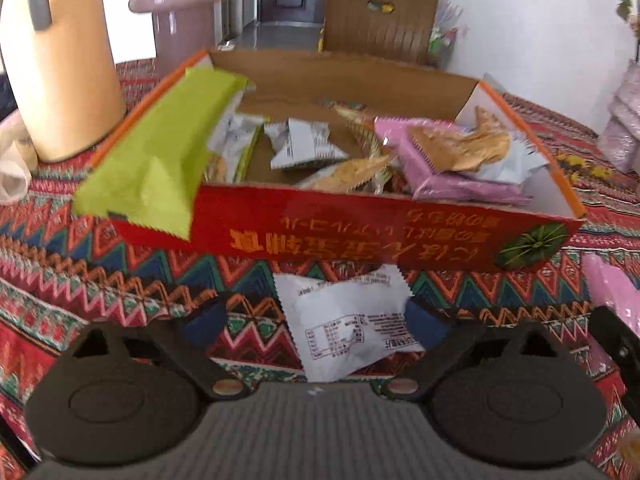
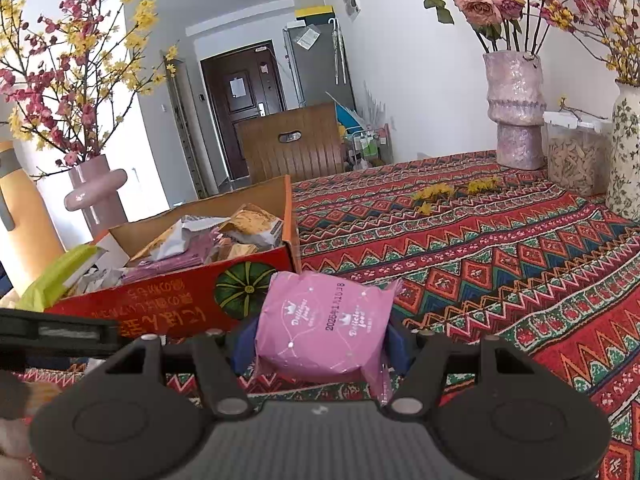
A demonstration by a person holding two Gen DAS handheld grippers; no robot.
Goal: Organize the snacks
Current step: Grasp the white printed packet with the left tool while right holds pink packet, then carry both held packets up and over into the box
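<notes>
Pink plastic fills the right claw (image 2: 322, 344): it is squeezing a pink snack pack (image 2: 322, 328) between its two blue pads (image 2: 396, 344), one on each side. The pack has white writing on it and sits just above the surface (image 2: 480, 264), which wears a red zigzag cloth.

Just past this claw, to its left, stands the red box (image 2: 180, 300) with a green pumpkin picture on its side. It is open on top and full of snack bags.

The left claw (image 1: 320, 320) is let go and spread wide, gripping nothing. A white snack pack (image 1: 348, 320) lies flat on the cloth between its blue pads (image 1: 202, 322), and the pads do not press it.

Right behind that white pack is the long side of the red box (image 1: 360, 232). Inside it lie a pink pack (image 1: 452, 168), some tan and silver bags (image 1: 304, 144), and more. A green bag (image 1: 160, 152) hangs over the box's left corner.

Farther off to the left stands a tall yellow jug (image 1: 60, 60), and behind it a pink vase (image 1: 176, 8). Beyond the right claw, far to the right, a rough pink vase (image 2: 516, 112) holds dried roses near the wall.
</notes>
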